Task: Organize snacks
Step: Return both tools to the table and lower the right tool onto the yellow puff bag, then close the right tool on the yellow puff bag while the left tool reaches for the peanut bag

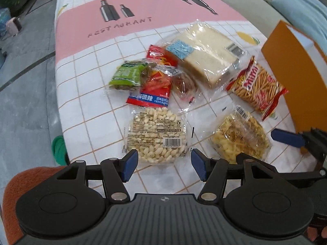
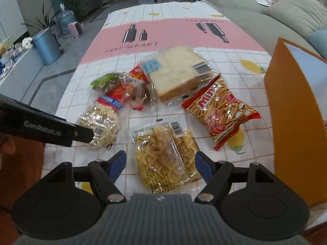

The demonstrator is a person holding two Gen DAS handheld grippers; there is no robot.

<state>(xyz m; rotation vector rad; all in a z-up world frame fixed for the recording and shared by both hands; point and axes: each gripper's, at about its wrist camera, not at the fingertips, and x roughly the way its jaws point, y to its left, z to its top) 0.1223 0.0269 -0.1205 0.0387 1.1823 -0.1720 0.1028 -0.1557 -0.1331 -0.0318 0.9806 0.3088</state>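
Several snack packs lie on the tablecloth. A round clear pack of puffed pieces (image 1: pixel 156 134) (image 2: pixel 100 123) lies just ahead of my open left gripper (image 1: pixel 163 166), whose blue pads stand apart over the cloth. A square yellow noodle pack (image 2: pixel 165 159) (image 1: pixel 241 136) lies between the spread jaws of my open right gripper (image 2: pixel 161 168), untouched by the pads as far as I can see. Farther off are a red stick-snack bag (image 2: pixel 220 112) (image 1: pixel 257 85), wrapped bread (image 2: pixel 179 69) (image 1: pixel 206 53), a green pack (image 1: pixel 126 74) and small red packs (image 1: pixel 155 91).
An orange box (image 2: pixel 296 122) (image 1: pixel 296 71) stands upright at the right of the table. The table (image 1: pixel 102 40) has a pink-and-white checked cloth. A grey sofa (image 2: pixel 255 14) runs behind it. The floor drops away at the left, with a blue bin (image 2: pixel 46 45).
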